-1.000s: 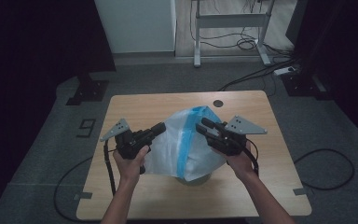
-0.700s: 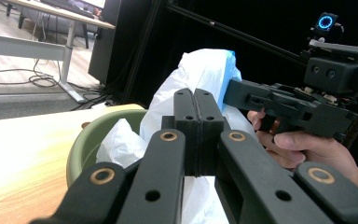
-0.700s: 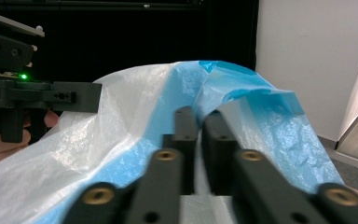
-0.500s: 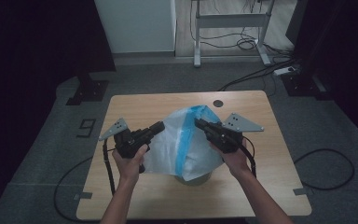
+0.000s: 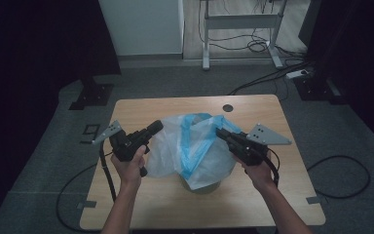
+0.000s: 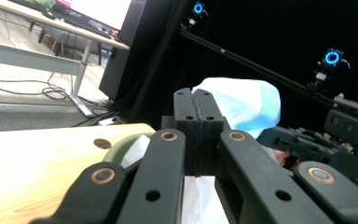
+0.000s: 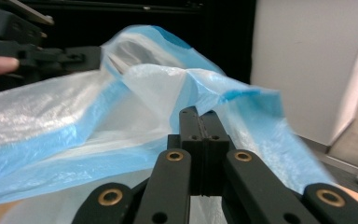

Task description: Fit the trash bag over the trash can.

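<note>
Both grippers, left [image 5: 152, 129] and right [image 5: 222, 133], were clamped shut on opposite edges of the bag [image 5: 195, 146], which was draped over the bin [image 5: 202, 186] mid-surface [image 5: 141, 107]. The mouth was spread; seating the rim remained.

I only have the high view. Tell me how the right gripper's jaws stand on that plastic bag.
Observer: In the right gripper view, the right gripper has its jaws shut flat together, with blue-edged film of the plastic bag bunched at their tips.
Operator: Now check the left one.
Observer: The left gripper is shut too, with white film coming out beneath its jaws.
Operator: Report what's under the bag.
Observer: A greenish round rim shows just beside the left jaws.
</note>
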A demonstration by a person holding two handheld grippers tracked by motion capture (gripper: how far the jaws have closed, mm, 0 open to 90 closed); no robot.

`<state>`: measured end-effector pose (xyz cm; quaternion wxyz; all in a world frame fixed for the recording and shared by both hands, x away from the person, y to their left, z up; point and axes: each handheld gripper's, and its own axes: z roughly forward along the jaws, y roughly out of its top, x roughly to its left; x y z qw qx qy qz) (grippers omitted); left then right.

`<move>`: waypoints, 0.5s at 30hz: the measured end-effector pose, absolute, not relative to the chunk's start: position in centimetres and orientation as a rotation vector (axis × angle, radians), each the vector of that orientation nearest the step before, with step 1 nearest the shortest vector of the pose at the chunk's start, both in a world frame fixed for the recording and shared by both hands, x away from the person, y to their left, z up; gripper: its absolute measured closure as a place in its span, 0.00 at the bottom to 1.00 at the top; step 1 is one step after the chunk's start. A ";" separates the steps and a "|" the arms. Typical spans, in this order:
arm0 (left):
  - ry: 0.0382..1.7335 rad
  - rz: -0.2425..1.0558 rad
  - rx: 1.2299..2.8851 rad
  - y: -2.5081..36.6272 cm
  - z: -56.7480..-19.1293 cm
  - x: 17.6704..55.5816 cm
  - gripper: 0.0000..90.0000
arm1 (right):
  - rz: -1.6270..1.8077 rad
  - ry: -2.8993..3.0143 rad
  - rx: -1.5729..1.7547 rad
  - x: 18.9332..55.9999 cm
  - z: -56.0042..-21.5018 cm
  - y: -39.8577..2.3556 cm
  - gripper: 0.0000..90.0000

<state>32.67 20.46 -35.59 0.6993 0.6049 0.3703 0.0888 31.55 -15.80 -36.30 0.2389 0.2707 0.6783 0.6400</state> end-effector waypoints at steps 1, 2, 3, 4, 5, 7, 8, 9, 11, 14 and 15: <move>0.829 0.198 1.346 20.5 -35.5 32.8 1.00 | 1.740 1.857 0.749 31.7 -36.3 -16.0 0.99; 0.833 0.201 1.343 20.5 -35.4 33.0 1.00 | 1.725 1.858 0.756 32.0 -36.2 -16.2 0.99; 0.835 0.204 1.341 20.5 -35.2 33.1 1.00 | 1.713 1.856 0.762 32.2 -36.0 -16.4 0.99; 0.835 0.208 1.336 20.5 -35.1 33.3 1.00 | 1.707 1.852 0.767 32.5 -35.8 -16.7 0.99; 0.834 0.212 1.335 20.6 -34.9 33.4 1.00 | 1.702 1.848 0.770 32.7 -35.6 -16.9 0.99; 0.834 0.219 1.333 20.6 -34.6 33.8 1.00 | 1.682 1.841 0.770 33.0 -35.1 -17.2 0.99; 0.834 0.221 1.332 20.6 -34.4 34.0 1.00 | 1.674 1.835 0.773 33.3 -34.9 -17.4 0.99; 0.833 0.225 1.331 20.6 -34.2 34.2 1.00 | 1.666 1.831 0.776 33.5 -34.6 -17.6 0.99; 0.832 0.229 1.328 20.6 -33.9 34.6 1.00 | 1.647 1.822 0.787 33.9 -34.2 -18.0 0.99; 0.826 0.237 1.327 20.4 -33.4 35.0 1.00 | 1.636 1.803 0.802 34.4 -33.6 -18.7 0.99; 0.823 0.240 1.325 20.4 -33.3 35.0 1.00 | 1.637 1.794 0.806 34.6 -33.4 -18.9 0.99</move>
